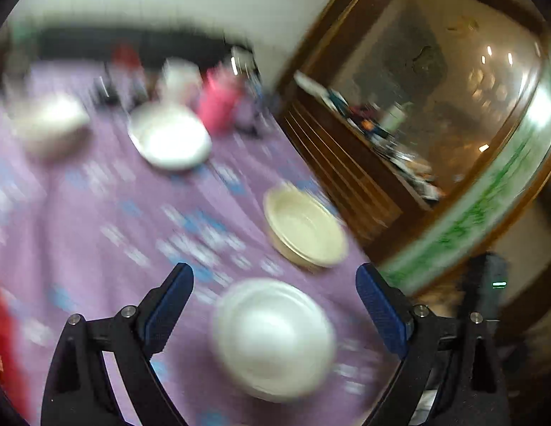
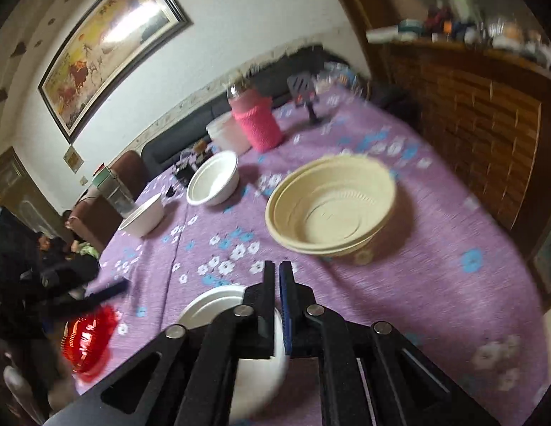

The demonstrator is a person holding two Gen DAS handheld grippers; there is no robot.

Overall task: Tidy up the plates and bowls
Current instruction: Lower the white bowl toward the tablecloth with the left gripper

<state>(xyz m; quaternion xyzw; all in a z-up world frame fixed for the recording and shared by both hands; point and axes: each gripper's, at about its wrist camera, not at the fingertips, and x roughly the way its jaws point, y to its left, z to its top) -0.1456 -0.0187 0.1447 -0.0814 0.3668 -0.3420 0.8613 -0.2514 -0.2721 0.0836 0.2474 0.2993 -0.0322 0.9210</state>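
Note:
My right gripper point(image 2: 278, 269) is shut on the rim of a white bowl point(image 2: 211, 307), held bottom-up above the purple tablecloth; the same bowl shows in the left wrist view point(image 1: 273, 337). My left gripper point(image 1: 275, 277) is open and empty, its blue pads either side of that bowl without touching. A stack of cream bowls point(image 2: 330, 206) sits ahead of the right gripper and also shows in the left wrist view point(image 1: 305, 230). Two more white bowls point(image 2: 213, 179) point(image 2: 142, 218) stand farther left. The left wrist view is blurred.
A pink-sleeved bottle point(image 2: 257, 122) and a white tub point(image 2: 225, 133) stand at the table's far side. A red object point(image 2: 85, 340) lies near the front left. A wooden cabinet point(image 2: 481, 117) stands right of the table. People sit at the left.

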